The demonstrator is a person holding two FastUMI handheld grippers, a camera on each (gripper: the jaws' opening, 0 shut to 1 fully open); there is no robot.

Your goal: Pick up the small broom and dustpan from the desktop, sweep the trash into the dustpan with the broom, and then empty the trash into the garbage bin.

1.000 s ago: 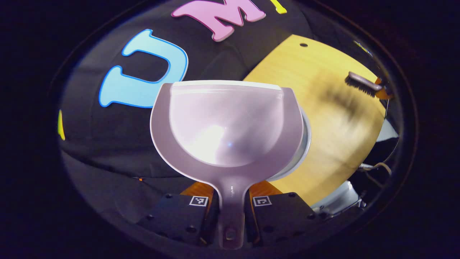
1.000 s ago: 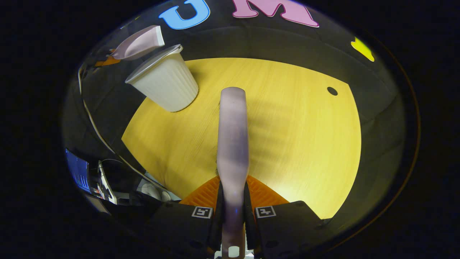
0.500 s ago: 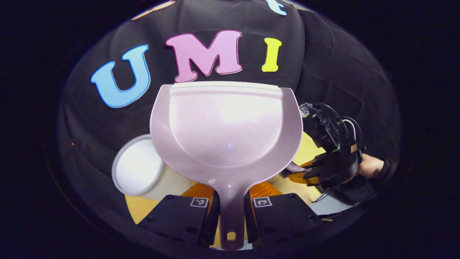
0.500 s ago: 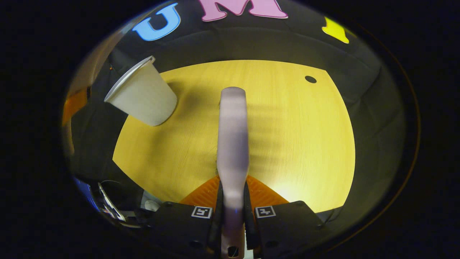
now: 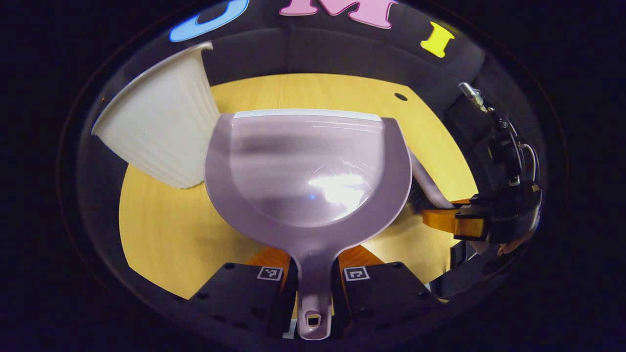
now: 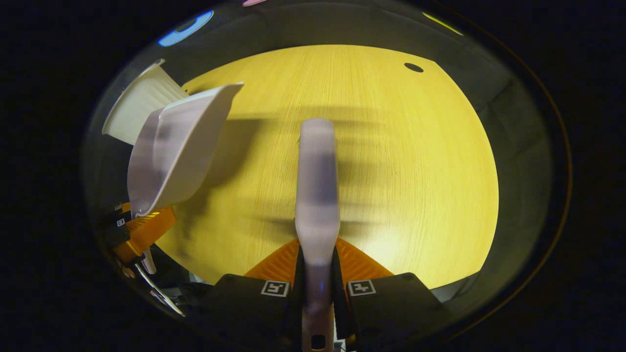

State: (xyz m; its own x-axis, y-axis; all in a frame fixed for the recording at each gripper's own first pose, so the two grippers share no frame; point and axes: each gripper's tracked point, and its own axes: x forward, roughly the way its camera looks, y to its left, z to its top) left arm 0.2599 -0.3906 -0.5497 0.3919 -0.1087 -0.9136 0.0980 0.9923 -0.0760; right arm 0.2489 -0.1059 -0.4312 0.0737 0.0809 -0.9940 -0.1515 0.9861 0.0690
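A pale lilac dustpan [image 5: 308, 171] is held by its handle in my left gripper [image 5: 314, 274], which is shut on it; the pan looks bare inside. In the right gripper view the same dustpan [image 6: 176, 146] hangs tilted at the left, above the yellow desktop [image 6: 391, 161]. My right gripper [image 6: 317, 283] is shut on the lilac broom [image 6: 318, 186], whose back runs straight ahead over the table. In the left gripper view the broom [image 5: 428, 183] pokes out from behind the pan's right edge, with the right gripper [image 5: 464, 220] at its end.
A white ribbed garbage bin [image 5: 156, 132] stands on the desktop [image 5: 161, 230] left of the dustpan; its side [image 6: 139, 105] shows behind the pan in the right gripper view. A small dark hole [image 6: 413, 67] marks the table's far right. Black cloth walls surround the table.
My left gripper has swung the dustpan from over the bin's mouth back down and right, over the table. The right gripper with the broom has tipped downward.
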